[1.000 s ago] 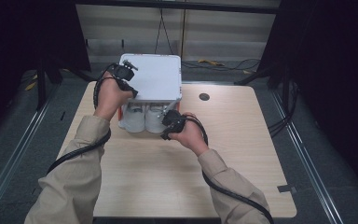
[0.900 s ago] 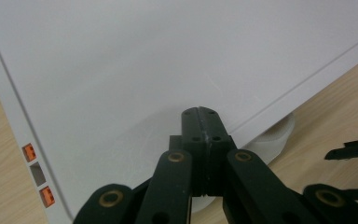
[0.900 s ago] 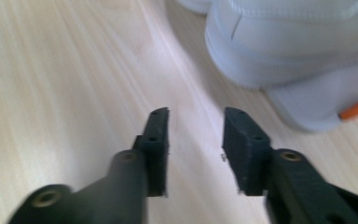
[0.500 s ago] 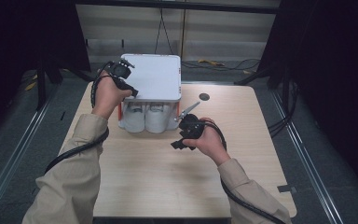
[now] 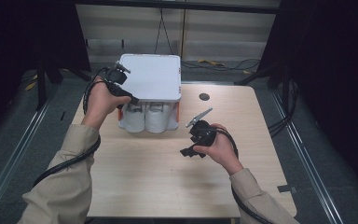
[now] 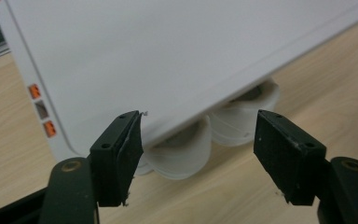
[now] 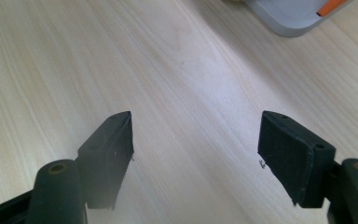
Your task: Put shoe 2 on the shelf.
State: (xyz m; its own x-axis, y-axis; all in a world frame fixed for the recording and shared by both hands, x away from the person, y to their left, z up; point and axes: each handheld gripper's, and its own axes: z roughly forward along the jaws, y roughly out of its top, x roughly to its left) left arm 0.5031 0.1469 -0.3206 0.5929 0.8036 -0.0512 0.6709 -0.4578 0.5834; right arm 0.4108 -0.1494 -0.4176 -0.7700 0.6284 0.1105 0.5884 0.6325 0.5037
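White plastic made up the boxy appliance (image 5: 151, 77) standing at the far middle of the wooden table (image 5: 168, 186), its flat lid raised above a row of pale cylinders (image 5: 145, 117) that showed beneath the near edge. The left tool (image 5: 123, 93) hovered at the lid's front left corner, jaws spread wide with nothing between them; in the left gripper view the lid (image 6: 168, 60) sat just beyond the tips, close but not clearly touched. The right tool (image 5: 193, 145) hung over bare wood well apart from the appliance, jaws likewise wide and empty. Judging by this, the work on the cylinders looked early or between steps: none was gripped, and all stood in their row. Open room lay across the whole near half of the table and to the right, where only a small dark round inset (image 5: 204, 96) marked the surface. The appliance reached the table's far edge, so any pull would likely need to come toward the person.
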